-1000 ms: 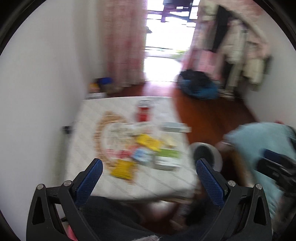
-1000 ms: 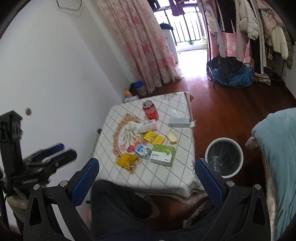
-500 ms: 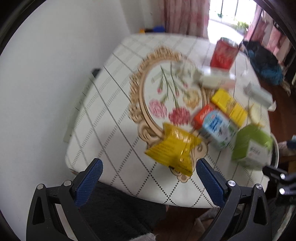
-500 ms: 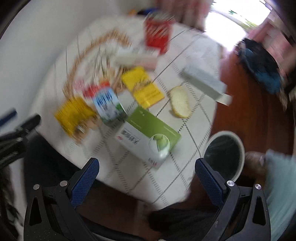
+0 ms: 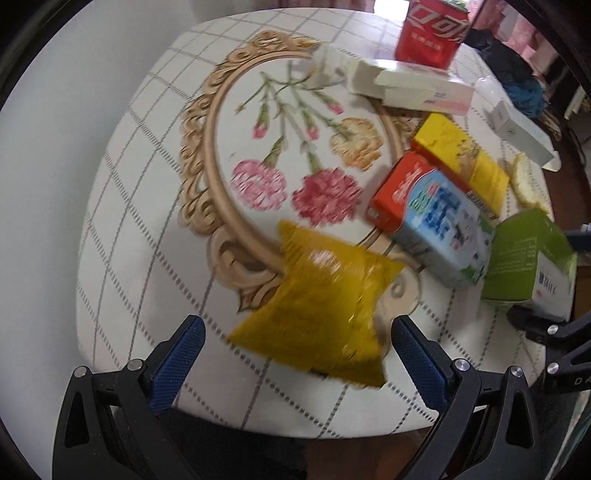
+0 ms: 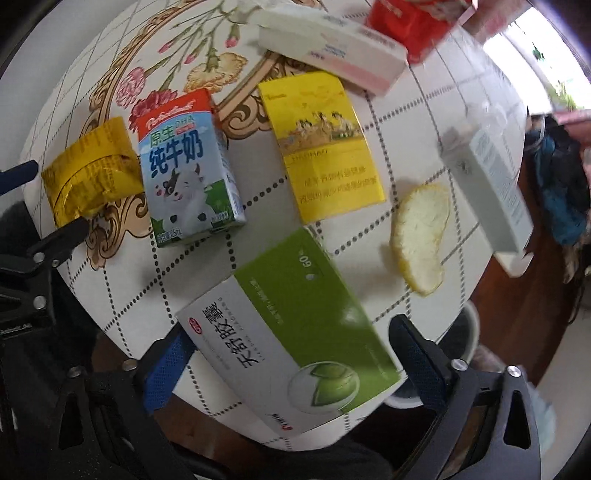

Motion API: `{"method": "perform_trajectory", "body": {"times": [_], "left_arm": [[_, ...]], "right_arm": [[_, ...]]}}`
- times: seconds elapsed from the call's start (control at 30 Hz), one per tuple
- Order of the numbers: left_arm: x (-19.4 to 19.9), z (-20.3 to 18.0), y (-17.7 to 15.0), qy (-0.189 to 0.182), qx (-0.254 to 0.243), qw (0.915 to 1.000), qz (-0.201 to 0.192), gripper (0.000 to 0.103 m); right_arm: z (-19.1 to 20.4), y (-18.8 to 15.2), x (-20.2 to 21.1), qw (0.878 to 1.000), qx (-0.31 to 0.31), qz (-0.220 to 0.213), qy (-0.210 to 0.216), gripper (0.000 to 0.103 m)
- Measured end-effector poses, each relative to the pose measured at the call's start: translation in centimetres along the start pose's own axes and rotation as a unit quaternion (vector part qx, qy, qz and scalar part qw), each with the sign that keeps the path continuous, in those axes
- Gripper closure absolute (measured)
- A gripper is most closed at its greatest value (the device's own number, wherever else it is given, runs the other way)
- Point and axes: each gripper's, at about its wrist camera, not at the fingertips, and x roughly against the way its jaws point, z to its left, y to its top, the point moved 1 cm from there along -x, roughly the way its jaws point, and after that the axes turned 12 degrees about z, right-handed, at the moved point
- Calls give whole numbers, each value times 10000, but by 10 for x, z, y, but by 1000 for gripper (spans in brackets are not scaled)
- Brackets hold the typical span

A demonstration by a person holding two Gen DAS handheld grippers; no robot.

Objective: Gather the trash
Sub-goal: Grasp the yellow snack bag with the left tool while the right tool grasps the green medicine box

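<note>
Nothing looks collected yet. The left gripper [image 5: 295, 347], jaws wide open, frames the yellow snack wrapper [image 5: 317, 306] low in its view; the right gripper [image 6: 284, 354], also open, straddles the green medicine box [image 6: 295, 343]. The milk carton [image 6: 188, 166], yellow packet [image 6: 321, 147], peel [image 6: 421, 236] and red can [image 5: 432, 29] remain on the table [image 5: 129, 221].

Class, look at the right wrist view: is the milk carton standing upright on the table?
No. The blue-and-white milk carton lies flat on its back on the checked tablecloth, printed front facing up.

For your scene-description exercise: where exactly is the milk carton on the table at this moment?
In the right wrist view the milk carton lies at the left on the table, between the yellow wrapper and the yellow flat box, just beyond the green box.
</note>
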Motion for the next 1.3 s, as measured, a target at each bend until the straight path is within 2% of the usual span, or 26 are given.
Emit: {"method": "perform_trajectory", "body": {"times": [0.1, 0.17, 0.23, 0.33, 0.37, 0.4, 0.43, 0.57, 0.63, 0.67, 0.8, 0.83, 0.9, 1.03, 1.2, 1.3], "left_arm": [[3, -5, 8, -203, -109, 9997, -13, 1], [5, -10, 12, -305, -178, 9994, 16, 1], [7, -15, 16, -420, -258, 9988, 26, 1], [4, -24, 19, -373, -380, 9985, 99, 2], [3, -27, 19, -357, -402, 9985, 92, 2], [2, -29, 20, -332, -412, 9985, 101, 7], [1, -30, 21, -304, -422, 9986, 111, 21], [-4, -30, 19, -212, -326, 9992, 111, 47], [-1, -27, 18, -327, -234, 9991, 111, 52], [0, -26, 19, -356, -188, 9991, 90, 53], [2, -21, 13, -347, -108, 9993, 17, 54], [2, -19, 9, -351, -94, 9993, -6, 54], [5, -18, 12, -347, -88, 9994, -29, 54], [-1, -22, 17, -317, -55, 9995, -69, 55], [-11, -9, -1, -230, -41, 9996, -165, 57], [3, -8, -17, -128, -43, 9995, -270, 57]], "right_arm": [[-18, -8, -6, 9977, -592, 79, 334, 7], [-39, -17, -13, 9884, -1266, 247, 800, 8], [-52, -24, -16, 9799, -1626, 216, 1137, 7], [-64, -33, -18, 9754, -1712, 214, 1374, 7], [-64, -35, -19, 9766, -1644, 211, 1369, 7], [-64, -36, -18, 9779, -1596, 196, 1335, 7], [-62, -38, -20, 9803, -1509, 167, 1265, 7], [-46, -38, -25, 9902, -1135, 227, 786, 7], [-38, -37, -30, 9927, -1035, 215, 584, 7], [-30, -45, -30, 9934, -1002, 176, 523, 6], [-24, -38, -36, 9942, -1025, 91, 296, 7], [-20, -37, -29, 9942, -1037, 76, 259, 11], [-10, -20, -24, 9946, -1027, 66, 113, 11], [0, -20, -21, 9948, -1003, 58, -149, 13], [-3, -29, -21, 9939, -1090, -76, -124, 16], [-1, -38, -17, 9931, -1164, -156, 35, 17]]}}
